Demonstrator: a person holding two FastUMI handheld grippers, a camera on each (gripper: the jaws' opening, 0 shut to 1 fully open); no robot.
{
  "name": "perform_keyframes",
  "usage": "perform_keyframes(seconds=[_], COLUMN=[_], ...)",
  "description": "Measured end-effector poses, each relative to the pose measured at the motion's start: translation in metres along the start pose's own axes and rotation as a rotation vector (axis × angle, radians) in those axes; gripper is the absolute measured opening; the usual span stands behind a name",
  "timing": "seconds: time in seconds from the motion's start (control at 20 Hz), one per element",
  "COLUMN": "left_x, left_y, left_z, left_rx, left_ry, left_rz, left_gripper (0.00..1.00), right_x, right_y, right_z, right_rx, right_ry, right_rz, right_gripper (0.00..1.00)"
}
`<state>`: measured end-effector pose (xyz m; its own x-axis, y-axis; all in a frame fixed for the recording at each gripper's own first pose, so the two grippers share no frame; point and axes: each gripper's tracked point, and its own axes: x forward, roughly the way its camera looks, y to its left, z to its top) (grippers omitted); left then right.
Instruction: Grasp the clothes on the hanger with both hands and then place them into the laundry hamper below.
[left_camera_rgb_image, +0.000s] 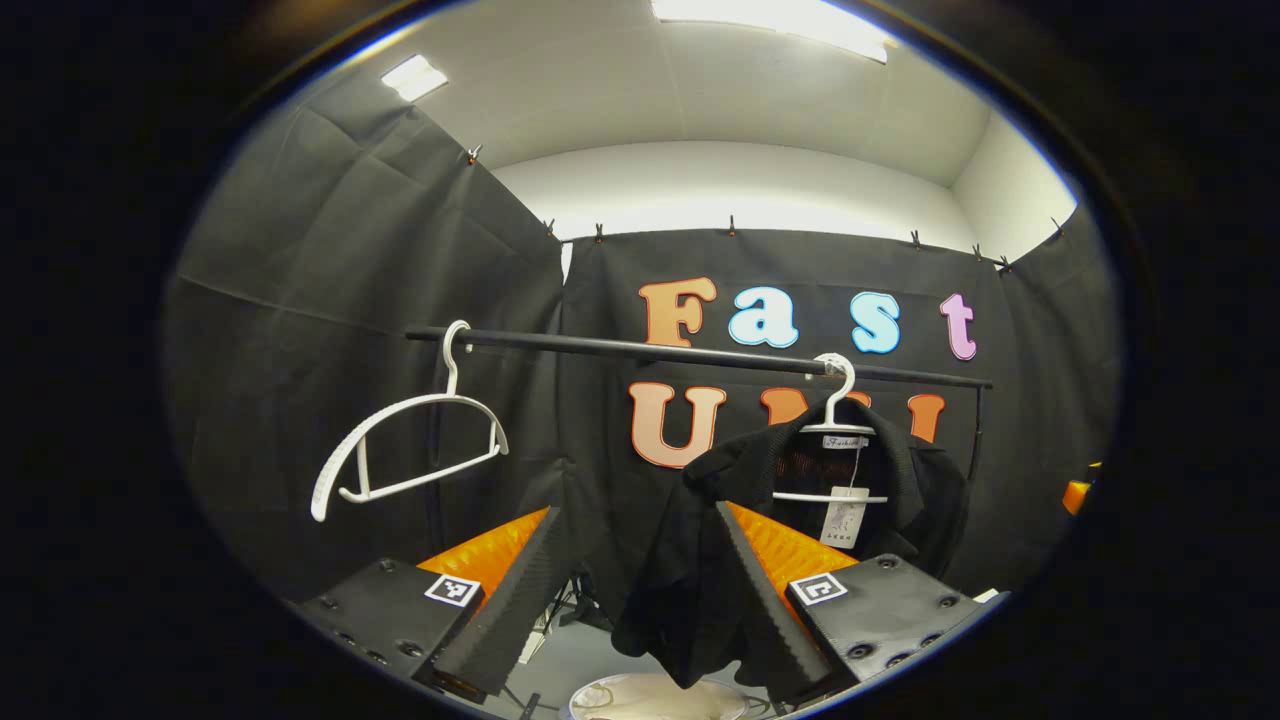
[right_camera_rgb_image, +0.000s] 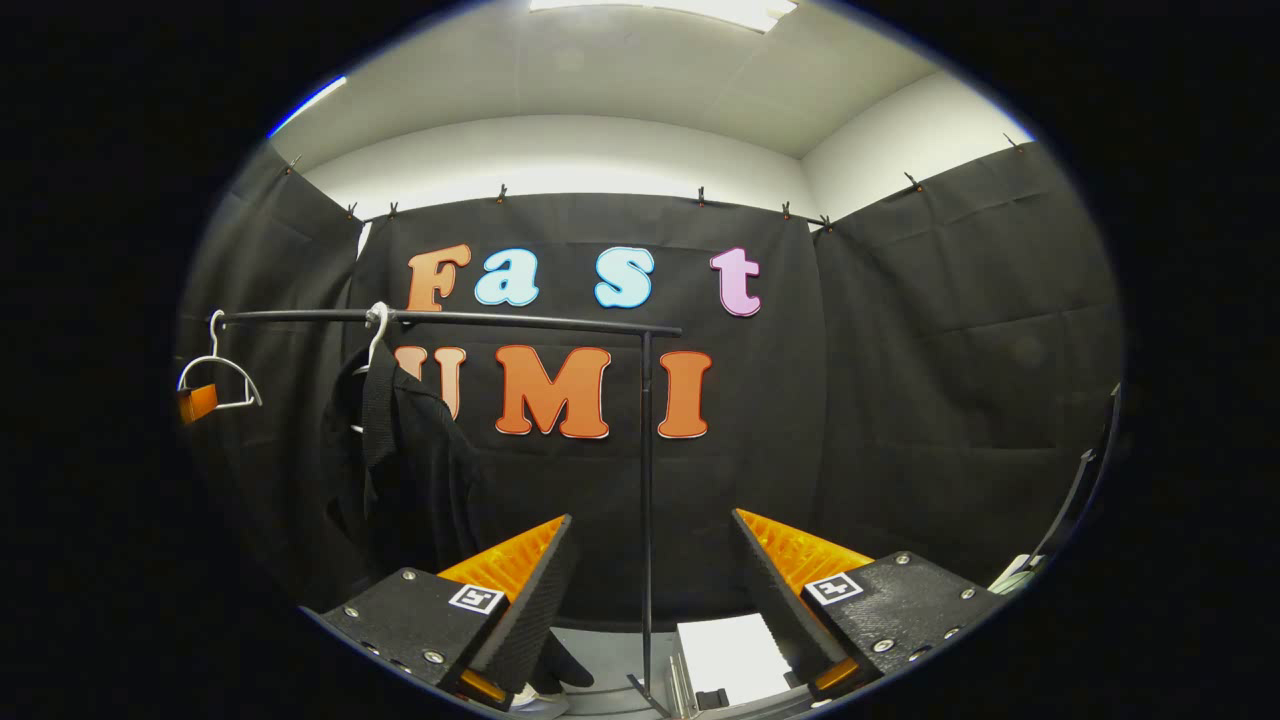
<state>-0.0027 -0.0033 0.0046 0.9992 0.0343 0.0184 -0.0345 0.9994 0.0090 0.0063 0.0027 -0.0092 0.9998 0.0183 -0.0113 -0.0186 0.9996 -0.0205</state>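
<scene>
A black garment (left_camera_rgb_image: 800, 520) hangs on a white hanger (left_camera_rgb_image: 838, 400) at the right end of a black rail (left_camera_rgb_image: 650, 350); a paper tag (left_camera_rgb_image: 843, 520) dangles at its collar. My left gripper (left_camera_rgb_image: 635, 545) is open, its fingers standing in front of the garment's lower left part without touching it. Below, the pale rim of the laundry hamper (left_camera_rgb_image: 655, 697) shows. In the right gripper view the same garment (right_camera_rgb_image: 400, 470) hangs at the left, under the rail (right_camera_rgb_image: 450, 318). My right gripper (right_camera_rgb_image: 650, 550) is open, apart from the cloth, with the rack's upright post (right_camera_rgb_image: 647, 480) between its fingers farther off.
An empty white hanger (left_camera_rgb_image: 410, 440) hangs at the rail's left end and also appears in the right gripper view as a hanger (right_camera_rgb_image: 215, 375). A white box (right_camera_rgb_image: 730, 650) lies on the floor by the rack's foot. Black cloth walls close in all sides.
</scene>
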Motion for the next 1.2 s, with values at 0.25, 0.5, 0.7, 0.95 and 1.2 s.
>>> perform_keyframes(seconds=[0.25, 0.5, 0.7, 0.95, 1.2], left_x=[0.013, 0.04, 0.063, 0.095, 0.114], left_y=[0.003, 0.022, 0.039, 0.059, 0.067], left_z=[-0.008, -0.018, -0.026, -0.032, -0.042], left_rx=[0.0, -0.013, -0.008, 0.005, 0.015], left_ry=[0.007, 0.028, 0.046, 0.046, 0.055], left_rz=[-0.024, -0.039, -0.059, -0.086, -0.14], left_gripper=[0.93, 0.93, 0.96, 0.96, 1.0], right_x=[0.008, 0.019, 0.027, 0.03, 0.03], right_y=[0.019, 0.058, 0.097, 0.145, 0.182], right_z=[-0.007, -0.013, -0.024, -0.037, -0.06], right_rx=[0.005, 0.014, 0.023, 0.037, 0.065], right_ry=[0.015, 0.031, 0.054, 0.071, 0.102], right_rz=[-0.011, -0.038, -0.049, -0.068, -0.099], right_gripper=[0.94, 0.94, 0.94, 0.94, 0.94])
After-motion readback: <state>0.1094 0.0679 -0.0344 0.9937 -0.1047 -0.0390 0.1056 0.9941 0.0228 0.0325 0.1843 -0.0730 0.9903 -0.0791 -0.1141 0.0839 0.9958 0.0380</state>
